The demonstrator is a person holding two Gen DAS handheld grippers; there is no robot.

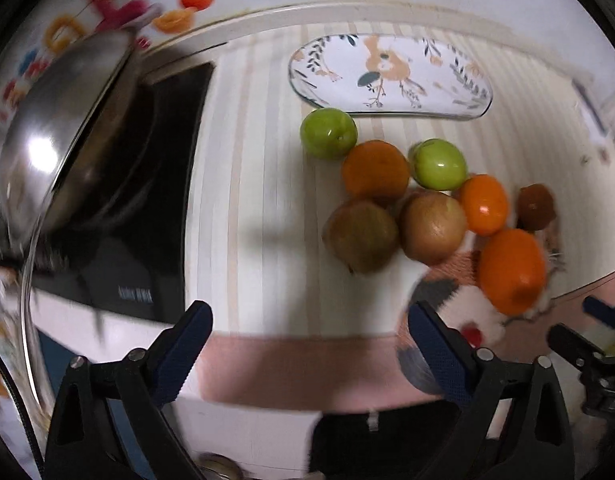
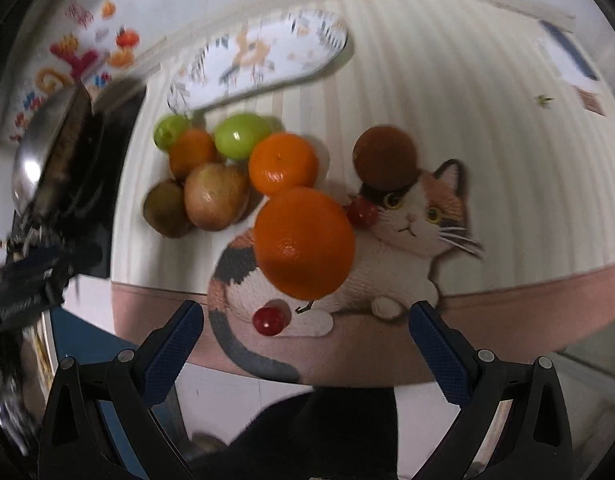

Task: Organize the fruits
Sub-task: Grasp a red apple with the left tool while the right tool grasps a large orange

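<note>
A pile of fruit lies on the striped mat in front of a floral plate (image 1: 391,76). It holds two green plums (image 1: 328,133) (image 1: 439,164), three oranges (image 1: 375,174) (image 1: 484,204) (image 1: 511,270), two kiwis (image 1: 361,236) (image 1: 433,228) and a brown fruit (image 1: 535,207). My left gripper (image 1: 307,312) hangs open above the mat's near edge, left of the pile, holding nothing. My right gripper (image 2: 307,312) is open too, just short of the nearest orange (image 2: 303,244). Two red cherries (image 2: 269,320) (image 2: 361,212) lie on the cat picture (image 2: 407,248).
A steel pot (image 1: 59,140) stands on a black cooktop (image 1: 147,200) to the left of the mat. A person's dark clothing (image 2: 327,432) fills the bottom of the right wrist view. The plate (image 2: 259,52) sits behind the pile, near the wall.
</note>
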